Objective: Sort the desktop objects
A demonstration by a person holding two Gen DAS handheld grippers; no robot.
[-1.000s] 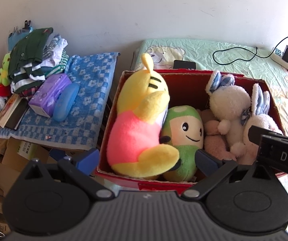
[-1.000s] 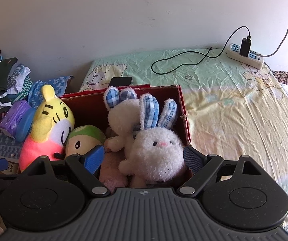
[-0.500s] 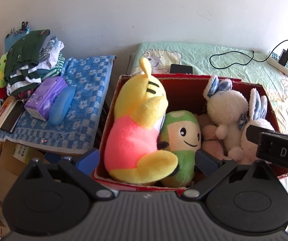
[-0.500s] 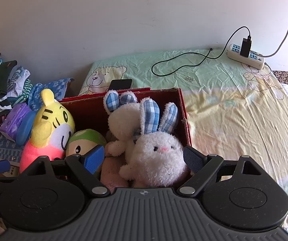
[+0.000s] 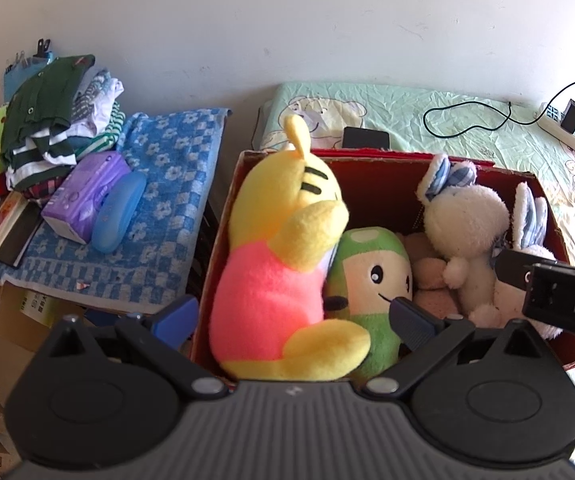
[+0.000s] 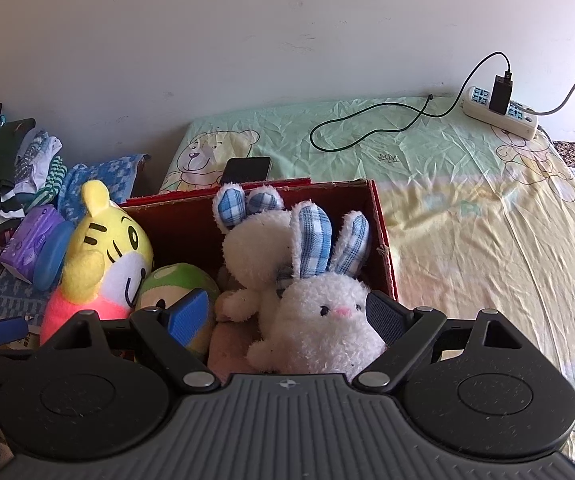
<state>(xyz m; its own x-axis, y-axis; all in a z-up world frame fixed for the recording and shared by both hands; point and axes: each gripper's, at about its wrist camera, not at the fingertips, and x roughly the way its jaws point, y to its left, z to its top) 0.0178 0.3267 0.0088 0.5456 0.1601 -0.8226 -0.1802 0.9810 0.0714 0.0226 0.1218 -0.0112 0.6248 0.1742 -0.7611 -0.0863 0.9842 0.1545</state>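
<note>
A red cardboard box (image 5: 371, 160) (image 6: 383, 240) holds plush toys: a yellow and pink tiger (image 5: 283, 248) (image 6: 103, 252), a green doll (image 5: 371, 276) (image 6: 179, 280), and two white rabbits with blue plaid ears (image 5: 467, 220) (image 6: 327, 320). My left gripper (image 5: 293, 316) is open and empty above the box's near left side, its jaws either side of the tiger. My right gripper (image 6: 287, 312) is open and empty above the near right rabbit. The right gripper's body shows at the right edge of the left wrist view (image 5: 559, 300).
A blue checked towel (image 5: 167, 184) left of the box carries a purple pack (image 5: 83, 196), a blue case (image 5: 119, 212), books and folded clothes (image 5: 47, 120). A phone (image 6: 247, 170) lies behind the box. A power strip (image 6: 499, 112) with cable lies on the sheet (image 6: 467, 208).
Both grippers have drawn back and risen a little from the box. Nothing has been grasped; the toys have not moved.
</note>
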